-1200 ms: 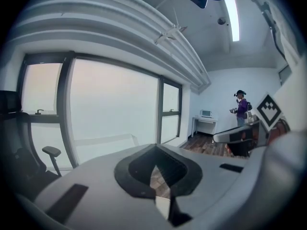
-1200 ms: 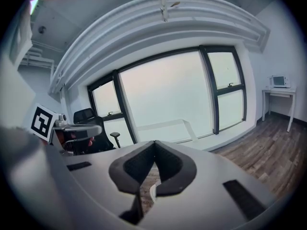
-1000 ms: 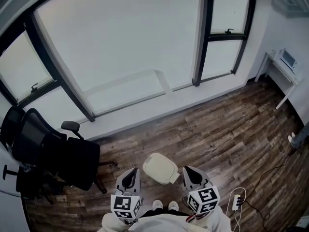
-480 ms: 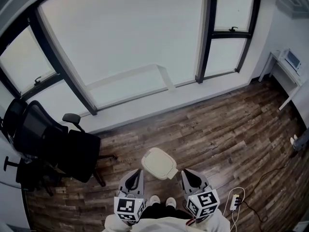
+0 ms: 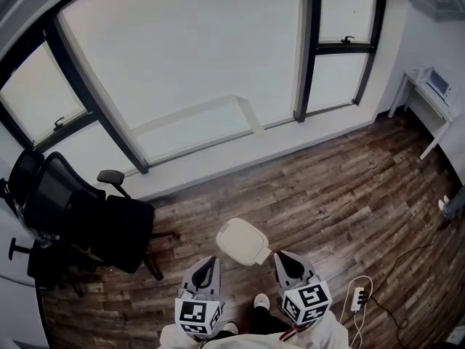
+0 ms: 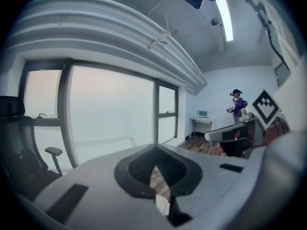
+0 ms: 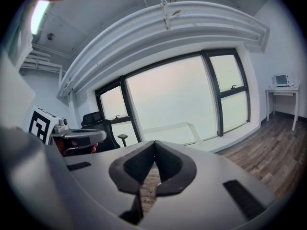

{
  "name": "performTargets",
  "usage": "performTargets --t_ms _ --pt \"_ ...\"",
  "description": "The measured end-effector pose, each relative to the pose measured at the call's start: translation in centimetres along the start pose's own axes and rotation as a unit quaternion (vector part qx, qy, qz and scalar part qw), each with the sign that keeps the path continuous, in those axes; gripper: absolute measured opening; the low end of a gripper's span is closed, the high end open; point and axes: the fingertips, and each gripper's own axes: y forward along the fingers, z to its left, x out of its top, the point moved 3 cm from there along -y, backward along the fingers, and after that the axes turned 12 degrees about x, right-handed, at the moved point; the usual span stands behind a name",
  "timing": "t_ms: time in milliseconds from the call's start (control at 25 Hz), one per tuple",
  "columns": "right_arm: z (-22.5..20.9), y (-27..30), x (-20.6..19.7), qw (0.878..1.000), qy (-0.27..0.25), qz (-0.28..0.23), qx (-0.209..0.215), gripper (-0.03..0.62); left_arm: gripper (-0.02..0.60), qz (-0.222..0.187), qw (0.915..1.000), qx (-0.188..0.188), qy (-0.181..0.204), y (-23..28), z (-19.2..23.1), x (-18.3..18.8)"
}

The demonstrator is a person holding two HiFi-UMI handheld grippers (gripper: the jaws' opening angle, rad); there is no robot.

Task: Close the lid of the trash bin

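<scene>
A small trash bin with a cream, rounded-square lid (image 5: 243, 241) stands on the wooden floor just ahead of me, and the lid looks flat on top. My left gripper (image 5: 211, 261) hangs to the bin's near left and my right gripper (image 5: 280, 257) to its near right, both apart from it. In the left gripper view the left gripper's (image 6: 154, 150) padded jaws meet at the tips with nothing between them, and a sliver of the cream bin (image 6: 162, 206) shows below. The right gripper (image 7: 154, 144) in its own view is shut the same way on nothing.
A black office chair (image 5: 94, 224) stands at the left by the large window wall. A white table (image 5: 429, 97) with a small appliance is at the far right. A power strip with cable (image 5: 357, 301) lies on the floor to my right. A person (image 6: 236, 104) stands far off.
The head view has shifted a little, so the bin sits slightly higher and further right in the frame. My feet have changed position beneath me. Both grippers keep their places beside the bin.
</scene>
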Motion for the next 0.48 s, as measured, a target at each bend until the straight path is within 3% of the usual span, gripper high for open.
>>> performTargets --t_ms 480 --pt "13.1 -3.7 -3.9 1.0 0.002 -0.003 -0.028 0.023 0.006 -0.006 0.9993 -0.037 -0.008 -10.9 4.8 -3.2"
